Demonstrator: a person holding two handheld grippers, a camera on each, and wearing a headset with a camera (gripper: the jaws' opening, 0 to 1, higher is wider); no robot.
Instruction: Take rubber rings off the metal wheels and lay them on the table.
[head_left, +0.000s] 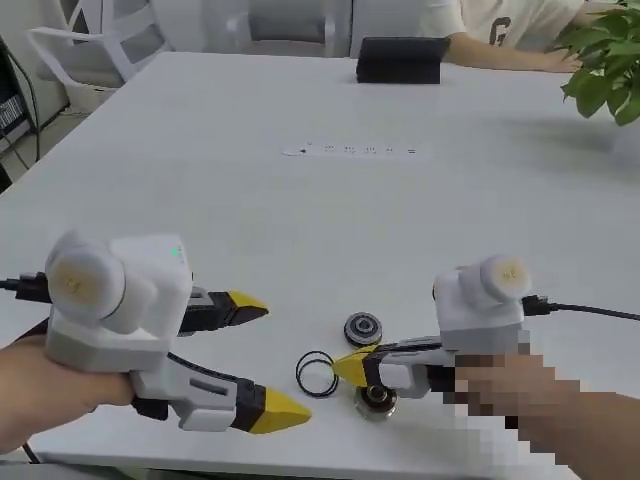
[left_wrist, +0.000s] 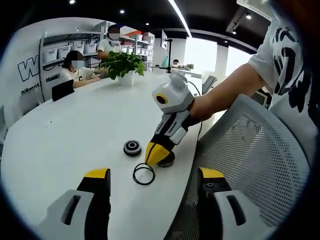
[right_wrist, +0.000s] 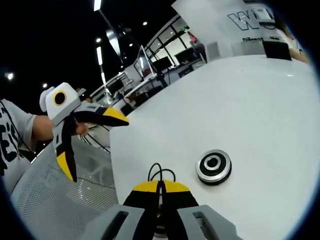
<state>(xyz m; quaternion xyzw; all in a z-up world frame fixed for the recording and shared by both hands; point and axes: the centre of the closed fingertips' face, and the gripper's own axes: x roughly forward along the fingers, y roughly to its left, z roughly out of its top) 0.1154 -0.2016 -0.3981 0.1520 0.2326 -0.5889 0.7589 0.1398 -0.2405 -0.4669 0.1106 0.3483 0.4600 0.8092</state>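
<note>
The right gripper (right_wrist: 160, 186) has its yellow-tipped fingers (right_wrist: 145, 189) pressed together. A thin black rubber ring (right_wrist: 161, 172) lies on the white table (right_wrist: 240, 100) right at their tips; whether it is pinched is unclear. A metal wheel (right_wrist: 213, 166) sits near the fingers' right side. Up to their left, the left gripper (right_wrist: 95, 147) hangs spread wide.

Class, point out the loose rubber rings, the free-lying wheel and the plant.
rubber rings (head_left: 297, 374), head view, left rim of the loops.
wheel (right_wrist: 213, 163), right gripper view, its hub.
plant (left_wrist: 122, 62), left gripper view, its leaves.
</note>
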